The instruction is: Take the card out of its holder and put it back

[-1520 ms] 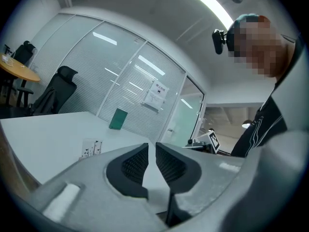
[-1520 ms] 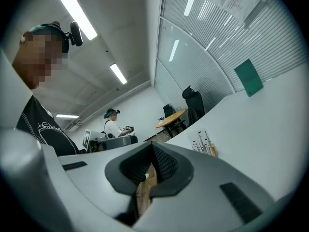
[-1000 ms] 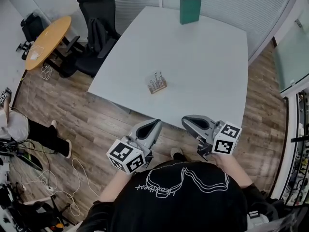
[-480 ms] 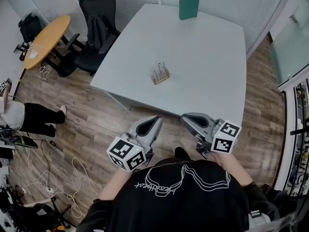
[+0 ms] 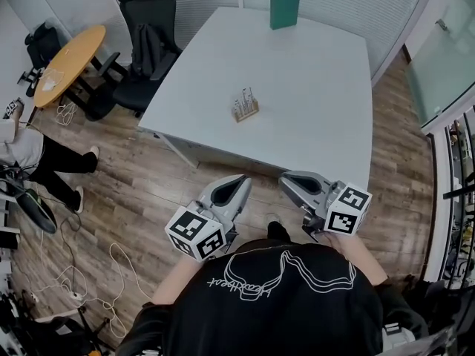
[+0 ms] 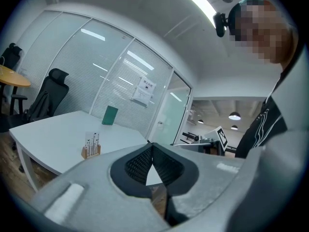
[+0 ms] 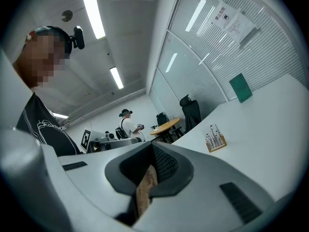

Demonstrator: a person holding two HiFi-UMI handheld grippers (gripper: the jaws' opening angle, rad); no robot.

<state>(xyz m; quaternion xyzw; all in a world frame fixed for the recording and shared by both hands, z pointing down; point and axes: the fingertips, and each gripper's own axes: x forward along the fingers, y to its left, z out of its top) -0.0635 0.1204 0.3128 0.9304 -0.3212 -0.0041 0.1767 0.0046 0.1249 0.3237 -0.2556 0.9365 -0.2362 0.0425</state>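
Head view steeply down on the table (image 5: 312,87) — gripper views low, level, well back, card holder (image 5: 245,108) common to all

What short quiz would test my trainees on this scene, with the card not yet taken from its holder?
1. True or false: the left gripper holds a card.
2. The card holder stands on: A the white table; B the wooden floor; C the black chair.
3. Fill in: the upright book at the table's far edge is ___ in colour.
Key: 1 false; 2 A; 3 green.
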